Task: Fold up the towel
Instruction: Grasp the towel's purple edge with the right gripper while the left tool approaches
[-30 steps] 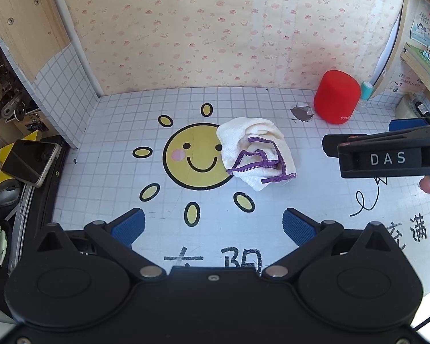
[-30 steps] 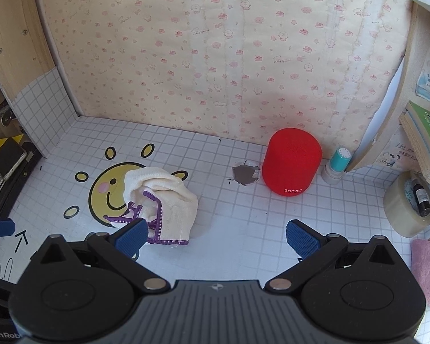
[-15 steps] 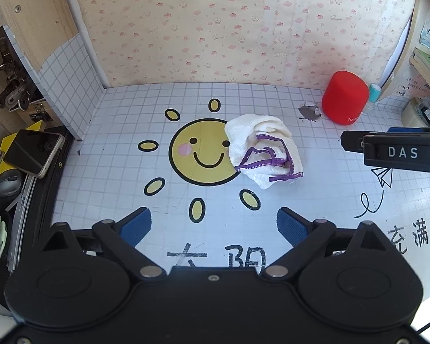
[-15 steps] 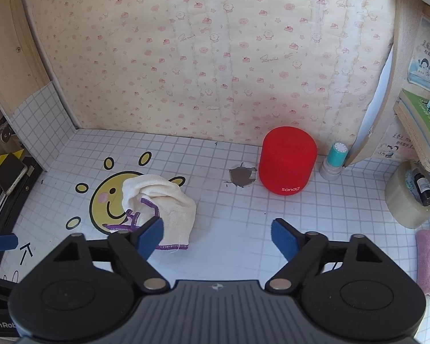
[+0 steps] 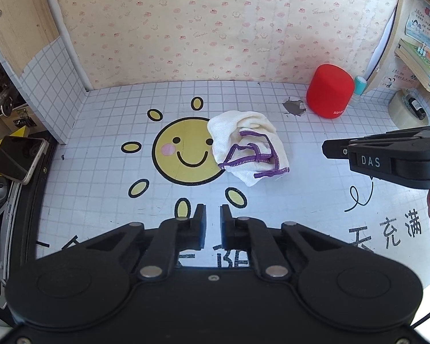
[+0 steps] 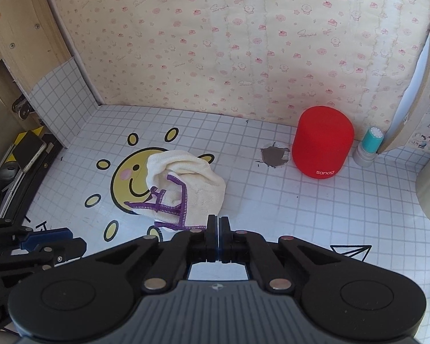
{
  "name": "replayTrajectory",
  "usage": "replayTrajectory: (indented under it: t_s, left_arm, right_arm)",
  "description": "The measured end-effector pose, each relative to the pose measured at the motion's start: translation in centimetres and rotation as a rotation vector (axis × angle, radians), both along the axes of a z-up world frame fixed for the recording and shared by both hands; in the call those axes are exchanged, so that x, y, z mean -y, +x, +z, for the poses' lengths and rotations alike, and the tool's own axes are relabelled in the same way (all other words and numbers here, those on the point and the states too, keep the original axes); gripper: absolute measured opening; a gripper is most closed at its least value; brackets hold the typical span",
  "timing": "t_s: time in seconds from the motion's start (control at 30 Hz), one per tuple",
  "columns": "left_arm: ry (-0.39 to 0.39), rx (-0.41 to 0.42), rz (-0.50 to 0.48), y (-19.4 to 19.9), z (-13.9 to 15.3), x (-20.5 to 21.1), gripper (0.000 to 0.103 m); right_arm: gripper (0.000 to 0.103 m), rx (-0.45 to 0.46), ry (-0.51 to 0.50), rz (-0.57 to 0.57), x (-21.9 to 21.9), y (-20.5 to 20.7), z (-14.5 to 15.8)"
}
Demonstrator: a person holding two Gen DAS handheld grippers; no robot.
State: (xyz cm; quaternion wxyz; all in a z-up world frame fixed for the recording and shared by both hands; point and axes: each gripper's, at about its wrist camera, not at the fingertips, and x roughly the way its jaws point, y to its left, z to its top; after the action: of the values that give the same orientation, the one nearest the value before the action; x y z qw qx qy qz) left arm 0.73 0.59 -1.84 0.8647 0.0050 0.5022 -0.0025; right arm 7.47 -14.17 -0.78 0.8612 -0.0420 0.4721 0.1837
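Spreading under everything, the tiled bench [image 5: 106, 149] carries a printed yellow sun face [image 5: 186, 150], the landmark for the rest. Crumpled over the sun face's right edge lies the cream towel [image 5: 248, 146] with purple stitched trim, bunched in a loose heap and not held by anything. Behind and to the right of the sun face stands a red cylinder speaker [image 6: 322, 142], well apart from the towel. On the near side of the sun face hangs the left gripper [image 5: 213, 223], its jaws drawn almost together with only a thin gap and nothing between them. The right gripper [image 6: 218, 239] sits just beside the towel's near edge, its jaws pressed fully together and empty.
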Motion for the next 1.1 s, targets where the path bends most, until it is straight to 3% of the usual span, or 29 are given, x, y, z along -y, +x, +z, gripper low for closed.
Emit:
replayTrajectory:
  t_s: [0.17,0.23,0.27,0.3,0.37,0.47,1.1]
  left_arm:
    - [0.006,-0.007,-0.001,0.5,-0.5,0.0,0.005]
    - [0.015,-0.02,0.01,0.8,-0.6,0.0,0.033]
    - [0.014,-0.018,0.021,0.9,-0.6,-0.1,0.072]
    - [0.015,-0.005,0.038,0.9,-0.4,-0.2,0.087]
    - [0.021,0.04,0.045,0.8,0.1,-0.3,0.087]
    - [0.047,0.031,0.046,1.3,0.2,-0.2,0.087]
    - [0.049,-0.011,0.067,0.9,-1.0,-0.9,0.087]
  right_arm:
    - [0.0,0.008,-0.005,0.008,-0.5,0.3,-0.2]
    - [0.002,0.035,-0.02,0.008,-0.8,0.4,-0.1]
    - [0.01,0.044,-0.031,0.004,-0.9,0.5,-0.1]
    - [0.018,0.05,-0.042,-0.001,-1.0,0.5,0.0]
    - [0.051,0.044,-0.064,-0.013,-1.2,0.7,0.1]
    - [0.068,0.058,-0.029,-0.029,-0.8,0.8,0.3]
    - [0.069,0.026,-0.034,0.013,-1.9,1.5,-0.9]
